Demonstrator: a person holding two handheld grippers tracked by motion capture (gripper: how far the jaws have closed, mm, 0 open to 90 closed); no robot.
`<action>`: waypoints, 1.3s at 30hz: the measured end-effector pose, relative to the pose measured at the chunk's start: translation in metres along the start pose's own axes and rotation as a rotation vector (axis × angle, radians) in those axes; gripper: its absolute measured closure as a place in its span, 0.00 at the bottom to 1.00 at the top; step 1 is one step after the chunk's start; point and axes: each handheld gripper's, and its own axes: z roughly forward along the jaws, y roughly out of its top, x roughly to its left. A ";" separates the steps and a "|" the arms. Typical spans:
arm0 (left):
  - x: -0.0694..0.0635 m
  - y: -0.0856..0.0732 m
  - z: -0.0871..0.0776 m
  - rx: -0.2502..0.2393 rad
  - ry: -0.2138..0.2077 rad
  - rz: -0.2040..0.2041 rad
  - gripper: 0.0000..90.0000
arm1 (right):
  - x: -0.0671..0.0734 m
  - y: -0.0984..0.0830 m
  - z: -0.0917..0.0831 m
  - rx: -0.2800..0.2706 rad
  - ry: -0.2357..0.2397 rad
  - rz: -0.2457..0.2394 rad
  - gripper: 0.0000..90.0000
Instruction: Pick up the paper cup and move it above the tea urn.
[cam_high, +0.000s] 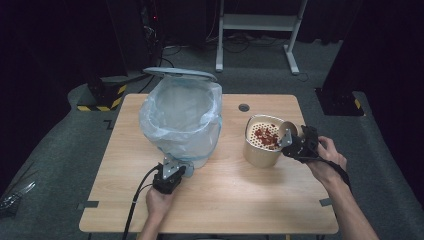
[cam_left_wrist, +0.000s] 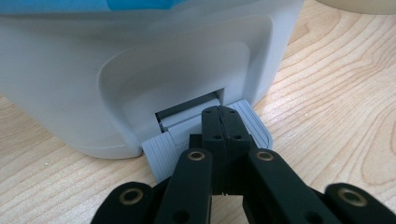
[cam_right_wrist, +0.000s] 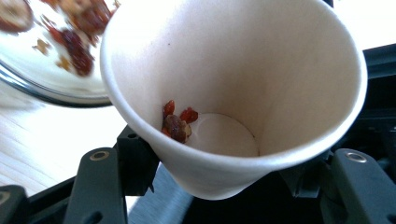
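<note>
A pale grey pedal bin (cam_high: 182, 125) lined with a clear bag stands on the wooden table (cam_high: 225, 200), its lid (cam_high: 180, 74) raised. My left gripper (cam_high: 172, 175) (cam_left_wrist: 223, 116) is shut, and its tips rest on the bin's ribbed pedal (cam_left_wrist: 161, 156). To the right stands a beige perforated pot (cam_high: 261, 145) with red dried bits (cam_high: 266, 137) inside. My right gripper (cam_high: 291, 137) is shut on a white paper cup (cam_right_wrist: 233, 84) that is tilted toward the pot's rim. A few red bits (cam_right_wrist: 177, 122) lie near the cup's bottom.
A round cable hole (cam_high: 243, 107) sits in the table behind the pot. On the floor beyond the table stand a white desk frame (cam_high: 260, 22) and a yellow-black striped base (cam_high: 102, 100). Bare wood lies between the bin and the pot.
</note>
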 end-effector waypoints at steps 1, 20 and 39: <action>0.000 0.000 0.000 0.000 0.000 0.000 1.00 | -0.001 -0.002 -0.001 -0.019 0.012 0.023 0.43; 0.000 0.000 0.000 0.005 0.004 0.010 1.00 | -0.003 -0.015 -0.028 -0.274 0.153 0.289 0.42; 0.000 0.000 0.000 0.001 0.004 0.003 1.00 | -0.003 -0.002 -0.032 -0.412 0.346 0.474 0.41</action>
